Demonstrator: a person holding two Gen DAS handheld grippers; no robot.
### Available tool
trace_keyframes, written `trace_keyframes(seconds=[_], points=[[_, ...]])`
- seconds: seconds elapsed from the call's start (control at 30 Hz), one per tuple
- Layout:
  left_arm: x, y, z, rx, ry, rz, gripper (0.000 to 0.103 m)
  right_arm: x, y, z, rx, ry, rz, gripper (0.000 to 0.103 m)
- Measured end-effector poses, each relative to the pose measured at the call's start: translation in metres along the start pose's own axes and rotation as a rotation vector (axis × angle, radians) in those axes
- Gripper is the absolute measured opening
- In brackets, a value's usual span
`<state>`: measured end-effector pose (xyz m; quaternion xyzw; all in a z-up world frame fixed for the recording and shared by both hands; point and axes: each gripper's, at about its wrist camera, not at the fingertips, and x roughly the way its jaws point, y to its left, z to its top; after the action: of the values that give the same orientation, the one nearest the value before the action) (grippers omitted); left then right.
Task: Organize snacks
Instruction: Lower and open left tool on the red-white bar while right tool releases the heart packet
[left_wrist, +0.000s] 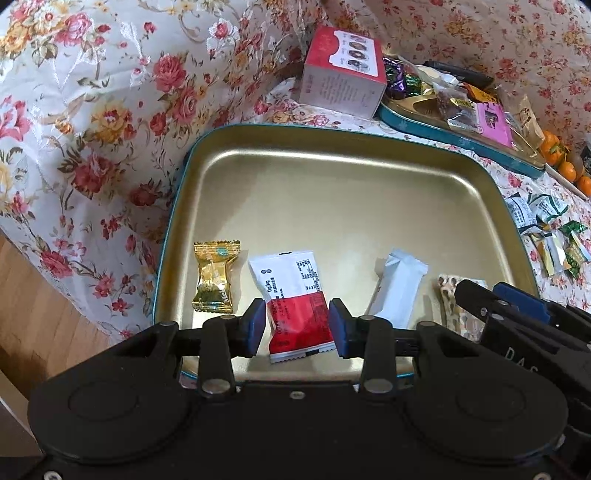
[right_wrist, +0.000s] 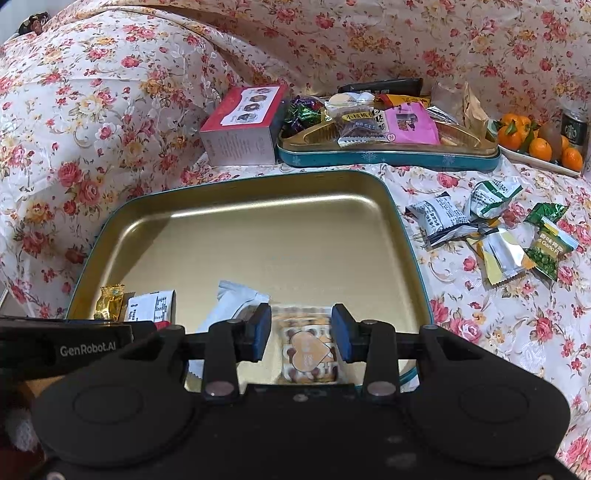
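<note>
Left tongs (left_wrist: 297, 326) tilted down, spread around red-white packet (left_wrist: 295, 306), right tongs (right_wrist: 300, 332) spread around heart packet (right_wrist: 308, 347)

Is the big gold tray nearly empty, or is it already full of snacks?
Nearly empty. The gold tray holds only four wrapped snacks, in a row along its near edge; the rest of its floor is bare.

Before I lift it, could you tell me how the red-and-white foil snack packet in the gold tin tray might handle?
The red-and-white foil snack packet looks flat and thin, so it is probably light and floppy. Its glossy wrapper may slip on the smooth gold tin tray.
</note>
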<state>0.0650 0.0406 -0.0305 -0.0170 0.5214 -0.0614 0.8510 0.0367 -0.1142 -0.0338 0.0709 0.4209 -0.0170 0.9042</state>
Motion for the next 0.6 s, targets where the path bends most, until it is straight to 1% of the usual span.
trace_keyframes(seconds=[0.33, 0.6], points=[[0.0063, 0.0033, 0.0002, -0.019, 0.059, -0.01, 0.047, -0.0046, -0.0012, 0.0008, 0.006, 0.0, -0.001, 0.041], [0.0052, 0.0017, 0.0016, -0.009, 0.06, -0.013, 0.047, -0.0095, -0.0019, 0.0018, 0.006, 0.0, 0.002, 0.041]])
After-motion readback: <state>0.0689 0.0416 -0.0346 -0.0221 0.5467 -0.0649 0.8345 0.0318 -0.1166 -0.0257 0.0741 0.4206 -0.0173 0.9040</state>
